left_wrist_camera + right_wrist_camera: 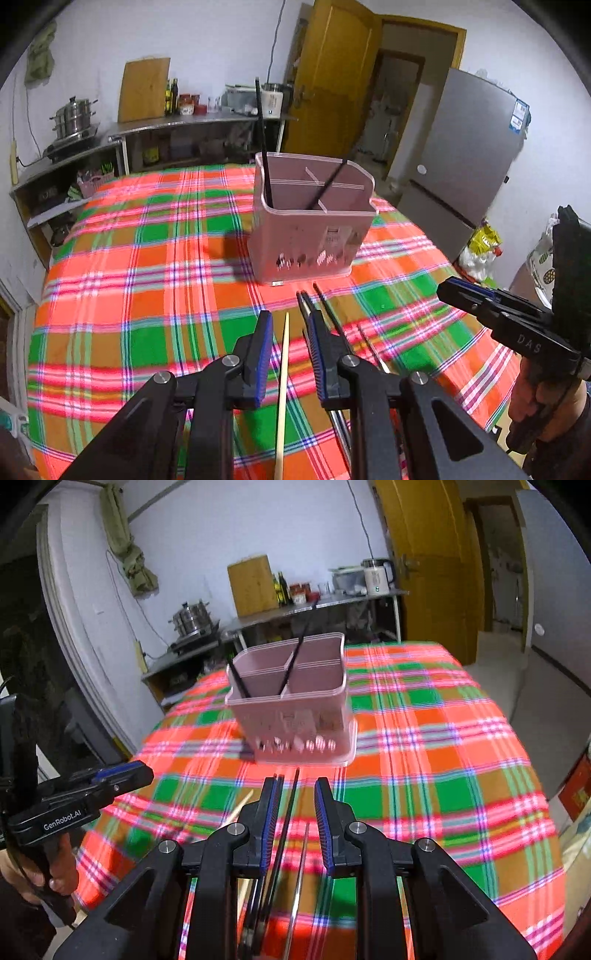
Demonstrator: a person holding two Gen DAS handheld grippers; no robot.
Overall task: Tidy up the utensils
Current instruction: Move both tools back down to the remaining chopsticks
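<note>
two hand-held grippers hang over a table covered by a plaid cloth (147, 280) in orange, green and pink. a pink utensil holder (312, 218) with inner dividers stands on the cloth toward the table's far edge, roughly midway across it. two black chopsticks (263, 147) lean inside the holder, in different compartments, their tips rising above the rim. the left gripper (288, 332) has its jaws slightly apart and empty, with a pale wooden chopstick (282, 387) lying on the cloth in the gap between the blue pads, untouched. the right gripper (295, 797) is likewise parted and grasping nothing; a loose black chopstick (286, 830) lies on the cloth beneath its gap. a few more dark sticks (306, 302) lie close beside it near the table's near edge, between the holder and the grippers. a thin metallic stick (300, 871) lies alongside them.
</note>
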